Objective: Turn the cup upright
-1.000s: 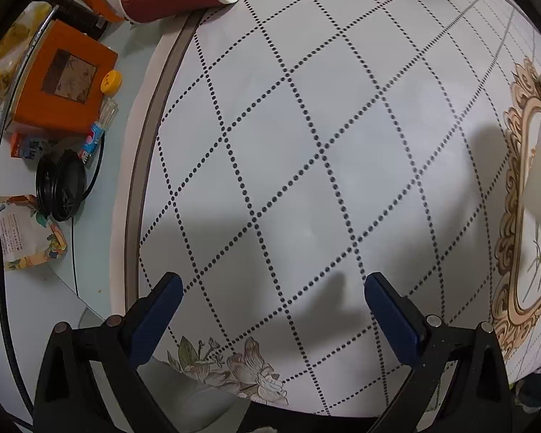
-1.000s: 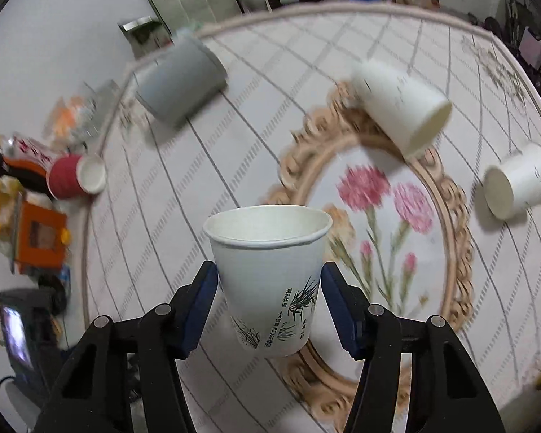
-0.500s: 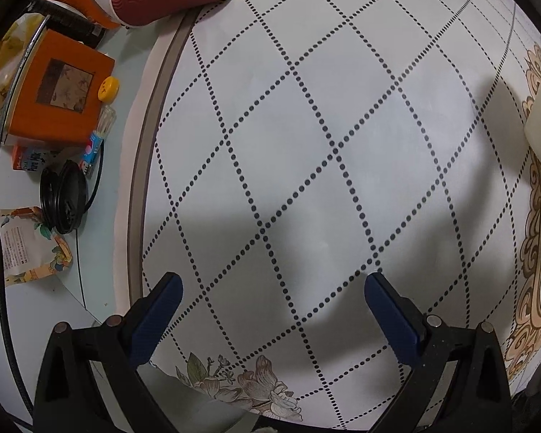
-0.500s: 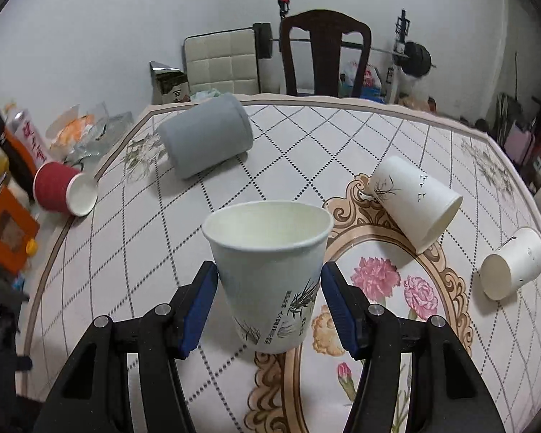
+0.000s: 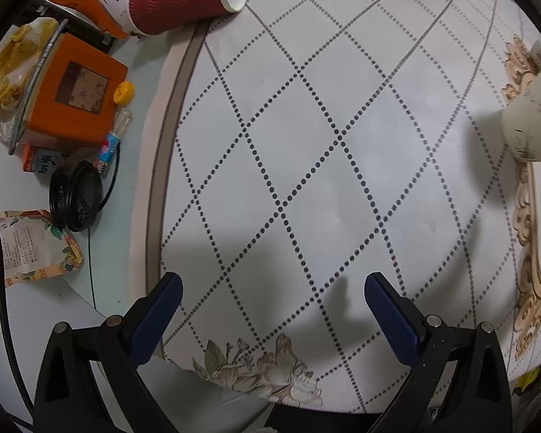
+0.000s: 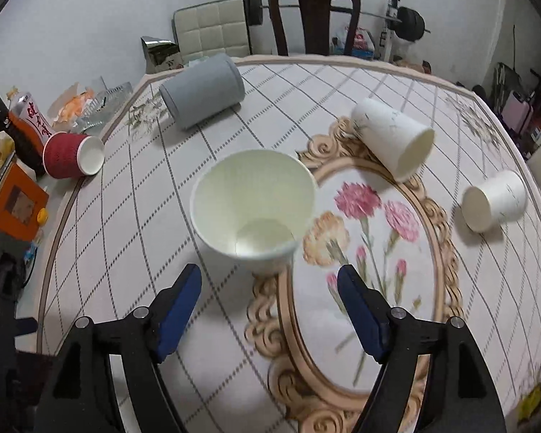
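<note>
White paper cup [image 6: 253, 213], standing upright and mouth-up on the bench [image 6: 133, 223], at the left rim of the ornate oval frame printed on the cloth. Its inside looks empty. Judged from its look, the cup is very light, thin-walled and easily crushed or tipped; a hold across the mid-wall with gentle pressure would suit it best, since the rolled rim is the stiffest part and the lower wall narrows.

Right gripper [image 6: 269, 294]: jaws spread wide, wider than the cup, holding nothing. The cup stands just ahead of the blue fingertips [image 6: 184, 290] and apart from them; no contact is visible.

Left gripper [image 5: 270, 297]: jaws likewise wide apart and empty, hovering over a bare part of the dotted-diamond cloth near the bench edge.

Four other cups lie on their sides: a red ribbed cup [image 6: 74, 157] at the left edge, a grey cup [image 6: 202, 90] at the far side, a white cup [image 6: 393, 137] across the top of the oval frame, and a smaller white cup [image 6: 494, 200] to the right. If the task extends to these, they remain to be turned; the near cup already stands as required.
</note>
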{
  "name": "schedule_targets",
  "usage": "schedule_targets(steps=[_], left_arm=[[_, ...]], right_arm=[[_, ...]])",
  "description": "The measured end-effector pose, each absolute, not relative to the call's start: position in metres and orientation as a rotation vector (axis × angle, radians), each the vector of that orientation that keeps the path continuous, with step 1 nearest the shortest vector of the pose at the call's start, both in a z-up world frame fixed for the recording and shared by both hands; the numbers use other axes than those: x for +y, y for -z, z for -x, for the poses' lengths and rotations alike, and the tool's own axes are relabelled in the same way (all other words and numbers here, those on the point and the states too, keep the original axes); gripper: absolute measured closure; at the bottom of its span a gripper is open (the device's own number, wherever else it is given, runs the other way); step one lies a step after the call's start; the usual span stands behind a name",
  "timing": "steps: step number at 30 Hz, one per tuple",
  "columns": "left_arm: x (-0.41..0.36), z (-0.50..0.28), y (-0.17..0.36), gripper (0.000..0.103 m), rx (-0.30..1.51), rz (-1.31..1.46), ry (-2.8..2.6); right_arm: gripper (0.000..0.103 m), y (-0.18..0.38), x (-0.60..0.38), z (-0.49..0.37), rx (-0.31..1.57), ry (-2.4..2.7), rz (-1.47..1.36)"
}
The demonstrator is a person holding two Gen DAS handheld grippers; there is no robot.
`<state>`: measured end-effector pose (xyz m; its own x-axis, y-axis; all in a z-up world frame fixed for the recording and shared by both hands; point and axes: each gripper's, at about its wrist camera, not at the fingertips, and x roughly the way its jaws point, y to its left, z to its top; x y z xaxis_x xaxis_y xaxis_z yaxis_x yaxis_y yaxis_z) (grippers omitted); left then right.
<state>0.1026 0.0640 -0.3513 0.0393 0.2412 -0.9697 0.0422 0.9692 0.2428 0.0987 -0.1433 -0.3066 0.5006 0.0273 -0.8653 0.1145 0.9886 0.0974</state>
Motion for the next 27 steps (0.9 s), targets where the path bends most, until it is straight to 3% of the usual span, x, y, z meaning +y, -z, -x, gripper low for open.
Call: schedule_targets(steps=[2,7,18,27], left_arm=[[0.062,-0.095,0.338,0.0,1.505,-0.223,-0.136],[0.049,-0.08,0.283,0.0,1.418,-0.206,-0.063],[0.025,-0.047,0.146,0.0,1.171,-0.17,0.044],[0.012,0.006,0.07,0.0,1.028,-0.135,0.041]], right_arm=[[0.022,0.299,-0.146,-0.089,1.067,0.075,-0.143],[0.0,0.259,-0.158,-0.064,1.07,0.165,-0.119],[0.0,0.131,-0.18,-0.011,1.001,0.251,-0.121],[0.0,0.046,-0.199,0.047,0.942,0.227,-0.105]])
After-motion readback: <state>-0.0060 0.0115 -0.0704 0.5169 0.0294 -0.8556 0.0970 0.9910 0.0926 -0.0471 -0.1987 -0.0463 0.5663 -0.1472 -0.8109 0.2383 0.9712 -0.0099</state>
